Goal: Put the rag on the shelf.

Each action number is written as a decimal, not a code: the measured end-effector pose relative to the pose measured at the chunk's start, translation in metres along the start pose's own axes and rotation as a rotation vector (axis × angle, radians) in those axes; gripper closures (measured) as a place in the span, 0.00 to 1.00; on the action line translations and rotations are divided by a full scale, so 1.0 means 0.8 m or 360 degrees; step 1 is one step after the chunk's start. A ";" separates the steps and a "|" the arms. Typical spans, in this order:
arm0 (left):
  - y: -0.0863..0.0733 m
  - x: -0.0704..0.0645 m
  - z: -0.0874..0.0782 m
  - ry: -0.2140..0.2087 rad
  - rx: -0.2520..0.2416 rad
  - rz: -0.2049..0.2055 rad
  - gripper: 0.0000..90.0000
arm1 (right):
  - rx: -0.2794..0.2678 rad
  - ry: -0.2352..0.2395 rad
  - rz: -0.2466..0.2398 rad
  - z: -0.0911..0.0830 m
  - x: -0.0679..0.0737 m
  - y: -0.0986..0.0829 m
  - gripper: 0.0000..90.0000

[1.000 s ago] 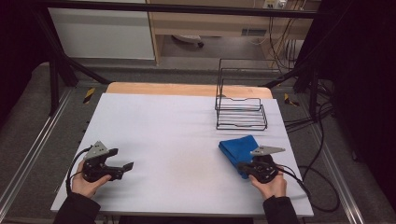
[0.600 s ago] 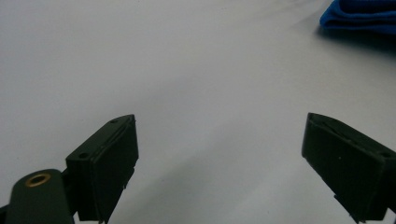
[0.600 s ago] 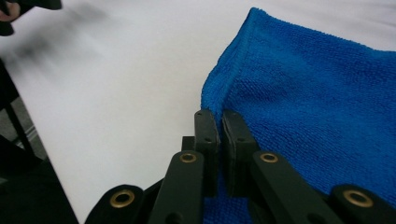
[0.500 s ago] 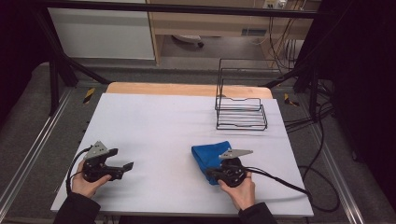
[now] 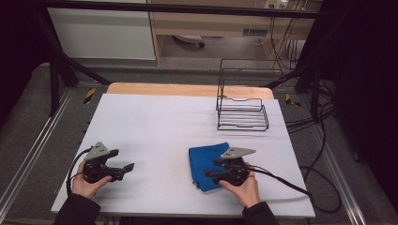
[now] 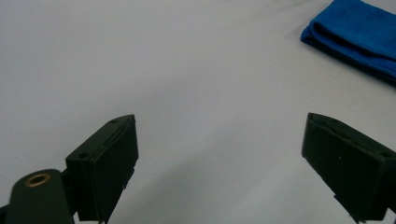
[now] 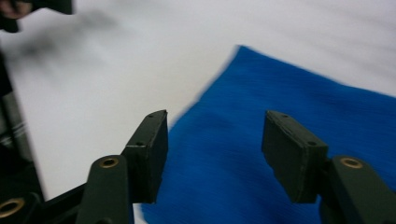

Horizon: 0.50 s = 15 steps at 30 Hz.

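Hovering over the folded blue cloth point(image 5: 206, 164), right gripper point(image 5: 209, 174) jaws apart, left gripper point(image 5: 127, 168) well left of the cloth, jaws wide apart, wire rack point(image 5: 242, 112) beyond the cloth.

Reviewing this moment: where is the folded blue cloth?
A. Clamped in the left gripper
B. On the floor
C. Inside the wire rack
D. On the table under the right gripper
D: the blue cloth lies flat on the table, with the right gripper over it, fingers open.

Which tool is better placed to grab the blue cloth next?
Right. The right tool hangs open directly over the folded blue cloth, while the left tool, also open, sits well apart from it over bare table.
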<state>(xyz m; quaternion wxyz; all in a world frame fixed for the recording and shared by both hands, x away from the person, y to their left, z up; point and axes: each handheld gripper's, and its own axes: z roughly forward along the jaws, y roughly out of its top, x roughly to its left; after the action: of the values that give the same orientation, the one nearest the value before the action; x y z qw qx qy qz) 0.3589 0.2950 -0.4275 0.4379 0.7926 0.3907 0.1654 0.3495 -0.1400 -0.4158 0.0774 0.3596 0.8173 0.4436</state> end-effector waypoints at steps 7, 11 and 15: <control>0.001 -0.001 0.002 -0.0004 0.0013 -0.0002 0.11 | 0.0066 -0.0274 0.0123 -0.041 -0.068 -0.035 0.55; 0.002 -0.003 0.005 -0.0008 0.0023 0.0004 0.11 | 0.0130 -0.0273 0.0176 -0.039 -0.080 -0.046 0.59; 0.002 -0.004 0.005 -0.0009 0.0030 0.0004 0.10 | 0.0188 -0.0252 0.0188 -0.032 -0.080 -0.051 0.67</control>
<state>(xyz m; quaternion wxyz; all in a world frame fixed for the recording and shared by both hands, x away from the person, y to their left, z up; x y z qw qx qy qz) 0.3602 0.2892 -0.4280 0.4312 0.7977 0.3901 0.1601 0.3638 -0.2129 -0.4446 0.0941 0.4449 0.8107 0.3687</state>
